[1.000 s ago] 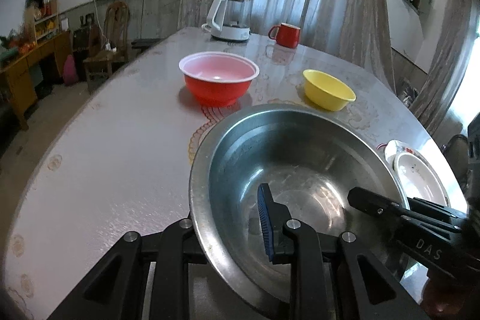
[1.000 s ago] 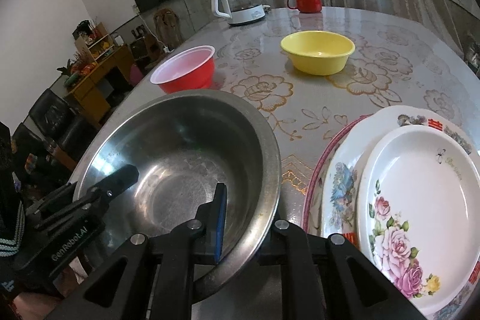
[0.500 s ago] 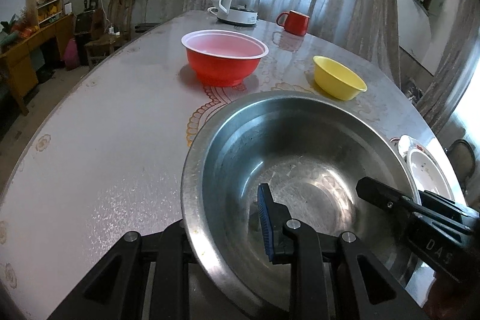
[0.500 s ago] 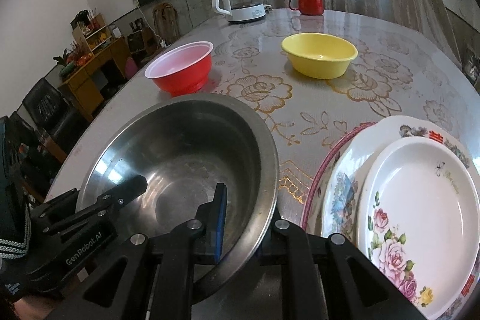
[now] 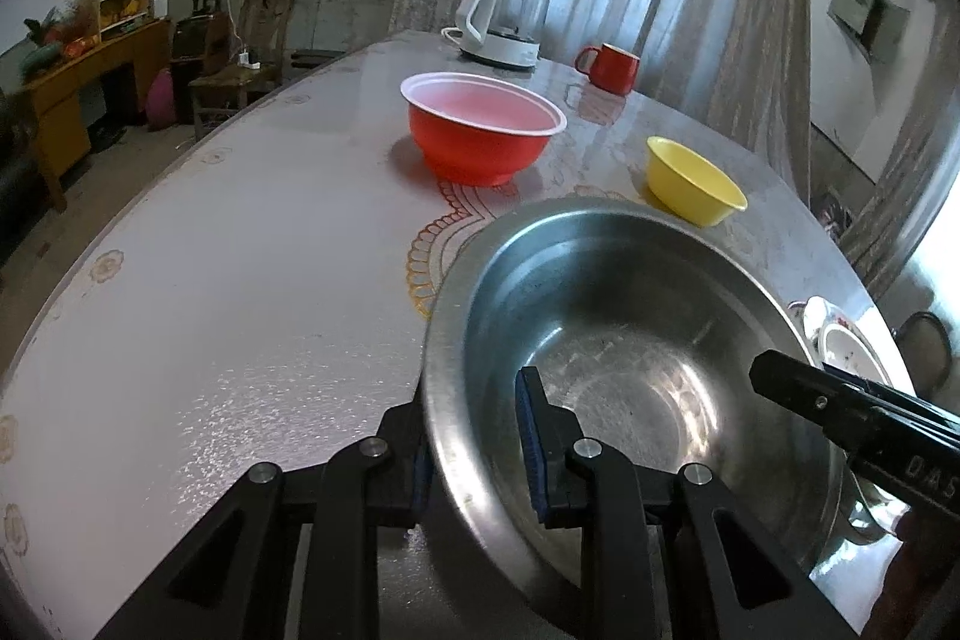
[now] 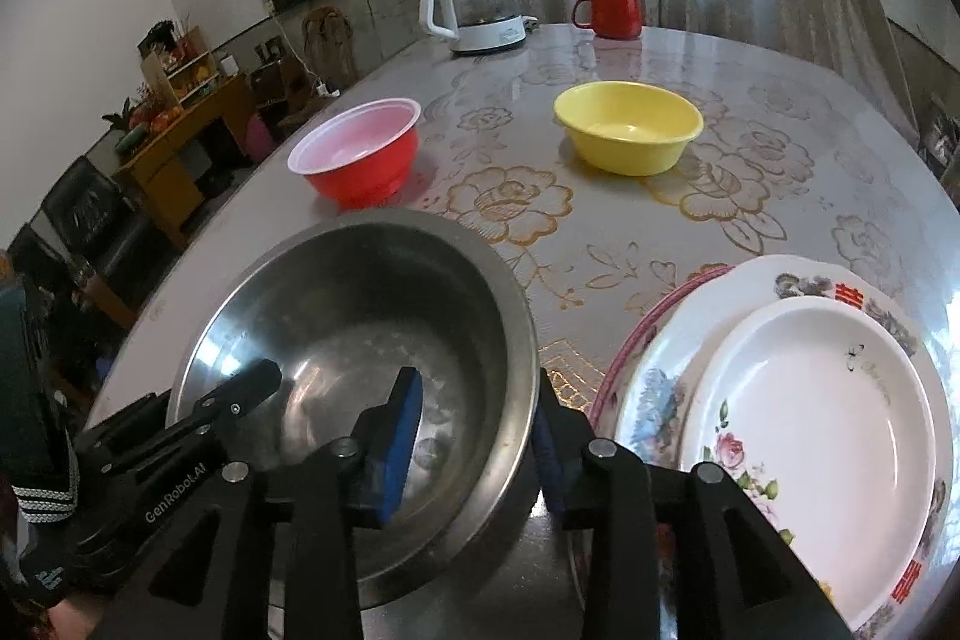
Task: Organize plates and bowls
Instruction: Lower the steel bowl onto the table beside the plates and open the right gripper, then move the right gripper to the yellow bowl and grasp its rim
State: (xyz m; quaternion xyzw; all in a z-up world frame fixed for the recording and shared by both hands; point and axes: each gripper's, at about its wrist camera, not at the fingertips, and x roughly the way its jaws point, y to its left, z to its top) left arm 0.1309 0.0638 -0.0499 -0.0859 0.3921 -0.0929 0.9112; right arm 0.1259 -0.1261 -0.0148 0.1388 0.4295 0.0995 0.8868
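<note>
Bare table (image 5: 252,292) leftward; stacked plates (image 6: 798,400) just beside steel bowl (image 6: 372,316).

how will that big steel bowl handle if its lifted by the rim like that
The steel bowl looks thin-walled, so probably light and stiff. Its polished rim may slip between the left gripper and right gripper pads. Held on opposite sides, it likely stays level.

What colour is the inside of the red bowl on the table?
The red bowl is pale pink inside with a white rim, clearest in the right wrist view.
</note>
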